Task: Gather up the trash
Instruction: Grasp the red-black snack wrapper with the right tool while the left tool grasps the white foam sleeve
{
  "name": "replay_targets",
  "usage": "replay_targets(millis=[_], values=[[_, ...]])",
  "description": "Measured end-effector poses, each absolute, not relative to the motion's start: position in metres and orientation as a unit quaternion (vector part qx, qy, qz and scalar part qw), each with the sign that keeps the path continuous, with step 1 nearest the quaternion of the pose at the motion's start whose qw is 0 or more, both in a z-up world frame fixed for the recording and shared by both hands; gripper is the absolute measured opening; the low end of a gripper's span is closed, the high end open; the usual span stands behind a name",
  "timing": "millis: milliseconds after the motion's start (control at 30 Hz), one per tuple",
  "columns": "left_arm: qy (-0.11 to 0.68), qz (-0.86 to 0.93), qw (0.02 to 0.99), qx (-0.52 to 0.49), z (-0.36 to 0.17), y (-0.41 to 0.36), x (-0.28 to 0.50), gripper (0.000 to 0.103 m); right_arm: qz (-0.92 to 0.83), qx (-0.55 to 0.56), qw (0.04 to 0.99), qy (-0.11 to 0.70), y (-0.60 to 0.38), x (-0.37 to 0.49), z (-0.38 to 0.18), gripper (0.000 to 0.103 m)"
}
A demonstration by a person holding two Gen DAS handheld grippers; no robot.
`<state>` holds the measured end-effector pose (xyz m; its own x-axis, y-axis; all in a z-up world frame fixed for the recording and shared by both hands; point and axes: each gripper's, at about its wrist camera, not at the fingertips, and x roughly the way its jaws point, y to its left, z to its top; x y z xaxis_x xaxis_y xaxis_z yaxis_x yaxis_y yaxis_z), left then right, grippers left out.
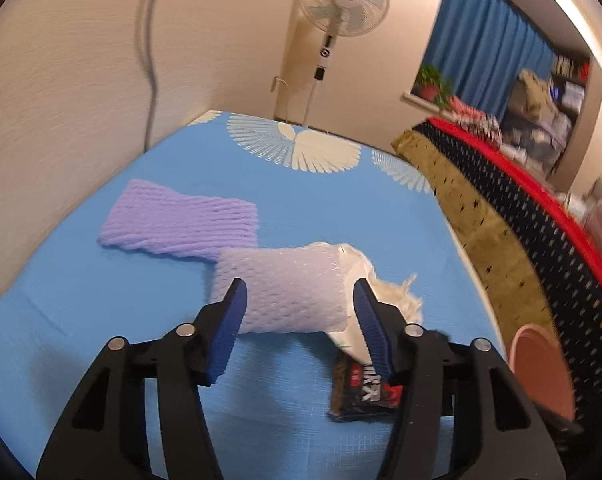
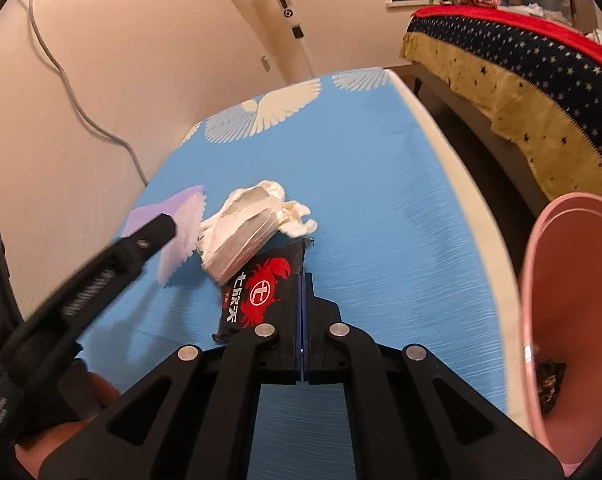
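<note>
On the blue tablecloth [image 1: 81, 300] lies a white foam net sleeve [image 1: 289, 288]. My left gripper [image 1: 301, 284] stands open astride it, a finger on each side, the pads not pressing. A purple foam net [image 1: 181, 224] lies farther back to the left. Crumpled white tissue [image 2: 253, 220] rests against the white net and overlaps a black snack wrapper [image 2: 261, 288] with a red crab print. My right gripper [image 2: 304, 276] is shut, its tips pinching the wrapper's right edge. One left finger [image 2: 153, 232] shows in the right wrist view.
A pink bin [image 2: 573, 320] stands off the table's right edge, with a dark scrap at its bottom. Beyond it is a bed with a starred cover [image 2: 521, 64]. A standing fan [image 1: 341, 0] is behind the table, and a cable [image 2: 81, 112] hangs on the left wall.
</note>
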<state>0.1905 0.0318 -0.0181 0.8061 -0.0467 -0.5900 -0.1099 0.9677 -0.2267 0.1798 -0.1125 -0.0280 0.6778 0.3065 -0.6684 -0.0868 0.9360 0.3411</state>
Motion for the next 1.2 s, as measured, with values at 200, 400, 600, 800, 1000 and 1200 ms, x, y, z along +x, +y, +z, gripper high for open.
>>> replay_targets(millis=[200,400,600,800,1000,1200], values=[[0.366,0.022,0.923,-0.117,-0.039,0.027,0.206,0.051,0.094,0.146,0.907,0.384,-0.129,0.176,-0.026,0.000],[0.384,0.021,0.914,-0.131,-0.045,0.031,0.205,0.007,0.089,0.148,0.908,0.381,-0.139,0.170,-0.020,0.000],[0.366,0.023,0.921,-0.130,-0.033,0.032,0.194,0.006,0.085,0.149,0.914,0.369,-0.146,0.157,-0.008,0.000],[0.346,0.015,0.930,-0.126,-0.018,0.027,0.175,0.006,0.079,0.149,0.920,0.354,-0.154,0.143,0.008,0.000],[0.325,-0.005,0.939,-0.113,0.003,0.016,0.155,0.006,0.076,0.149,0.927,0.335,-0.162,0.125,0.026,0.000],[0.312,-0.024,0.943,-0.115,0.015,0.009,0.134,0.005,0.070,0.152,0.932,0.321,-0.172,0.107,0.037,0.000]])
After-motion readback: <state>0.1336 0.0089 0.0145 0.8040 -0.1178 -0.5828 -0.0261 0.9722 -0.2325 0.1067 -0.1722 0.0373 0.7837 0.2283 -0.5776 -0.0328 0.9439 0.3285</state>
